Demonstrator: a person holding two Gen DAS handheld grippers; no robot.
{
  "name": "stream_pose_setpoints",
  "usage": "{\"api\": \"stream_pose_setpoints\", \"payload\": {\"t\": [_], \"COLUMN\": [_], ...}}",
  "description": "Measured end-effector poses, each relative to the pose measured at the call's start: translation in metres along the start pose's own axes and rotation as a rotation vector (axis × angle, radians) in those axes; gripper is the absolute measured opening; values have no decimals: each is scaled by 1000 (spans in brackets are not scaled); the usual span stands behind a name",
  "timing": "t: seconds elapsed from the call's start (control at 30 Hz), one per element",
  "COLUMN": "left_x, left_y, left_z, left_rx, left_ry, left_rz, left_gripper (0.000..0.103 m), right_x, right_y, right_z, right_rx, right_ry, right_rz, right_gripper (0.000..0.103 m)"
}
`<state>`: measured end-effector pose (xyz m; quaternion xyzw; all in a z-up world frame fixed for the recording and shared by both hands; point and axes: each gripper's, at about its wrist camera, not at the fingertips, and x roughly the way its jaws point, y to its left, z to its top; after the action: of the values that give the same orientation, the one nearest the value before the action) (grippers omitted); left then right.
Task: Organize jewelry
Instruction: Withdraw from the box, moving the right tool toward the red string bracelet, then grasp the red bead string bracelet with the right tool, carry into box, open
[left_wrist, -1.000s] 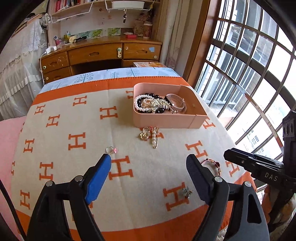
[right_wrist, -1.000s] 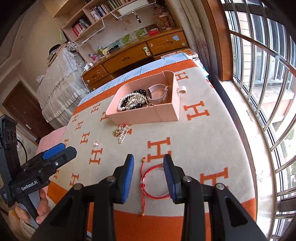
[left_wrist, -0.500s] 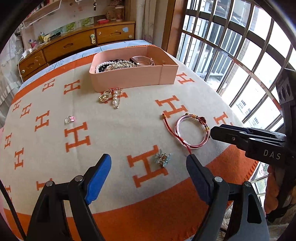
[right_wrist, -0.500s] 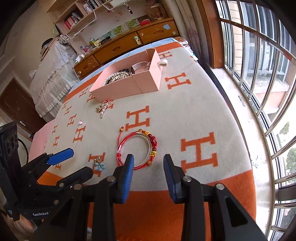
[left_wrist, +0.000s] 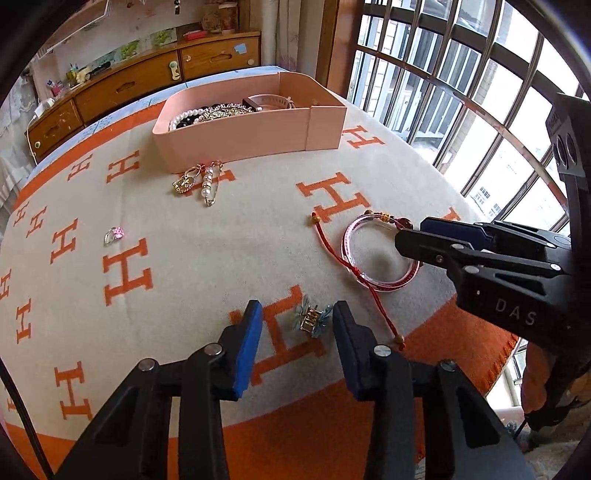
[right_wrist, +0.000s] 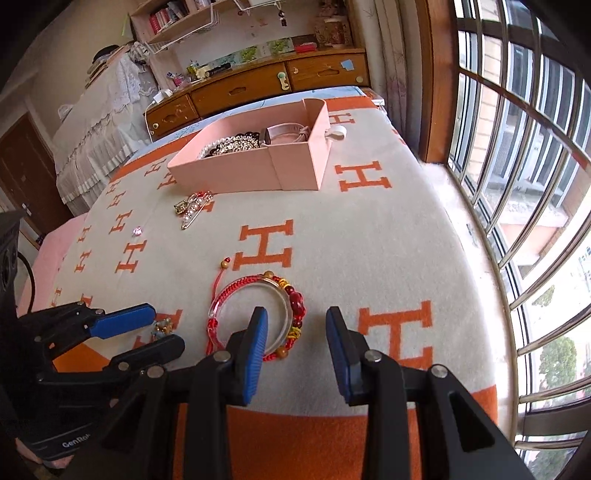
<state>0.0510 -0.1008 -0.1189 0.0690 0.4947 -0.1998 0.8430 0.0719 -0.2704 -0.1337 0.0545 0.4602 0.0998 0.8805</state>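
Note:
A small blue and gold hair claw (left_wrist: 311, 319) lies on the blanket between the open fingers of my left gripper (left_wrist: 297, 321), apart from both pads. A red cord and clear bangle bracelet (right_wrist: 258, 314) lies under my right gripper (right_wrist: 293, 332), which is open with its left finger inside the ring. The bracelet (left_wrist: 376, 254) and the right gripper (left_wrist: 410, 240) also show in the left wrist view. A pink jewelry box (left_wrist: 255, 125) holding pearls, chains and a watch stands farther back. It also shows in the right wrist view (right_wrist: 255, 162).
A gold charm and pearl pin (left_wrist: 199, 181) lie in front of the box. A small pink ring (left_wrist: 114, 234) lies to the left. The orange and cream blanket (left_wrist: 184, 258) covers the table. The barred window (right_wrist: 517, 184) is close on the right.
Both grippers have moved down and closer to the blanket. The left one has narrowed around the hair claw. The right one has come over the bracelet, one finger inside the ring.

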Motion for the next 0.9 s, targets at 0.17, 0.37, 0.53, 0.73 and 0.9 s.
{"api": "stream_pose_setpoints", "payload": {"t": [0.17,0.37,0.53,0.73,0.9], "left_x": [0,-7,-26,-56,-61], "left_y": [1,10,24,45,60], "left_z": [0,4,23,72,124], "left_rx": [0,-32,-79,-112,-120], "left_ry": [-5,-23,-48,-136,-201], "left_rz": [-3,5,-13,8,32], "left_gripper": [17,17,17,17,17], "right_x": [1,-8,-28,-44,-29], "right_y": [7,0,-4,-4,-7], "right_z": [-3,2,27,83,138], "right_rx": [-58,-3,31,48,101], "right_ry": [-19,-41,-109,-196,-209], "right_rz": [-27,42,83,112,141], "right_gripper": [11,10,10,10,10]}}
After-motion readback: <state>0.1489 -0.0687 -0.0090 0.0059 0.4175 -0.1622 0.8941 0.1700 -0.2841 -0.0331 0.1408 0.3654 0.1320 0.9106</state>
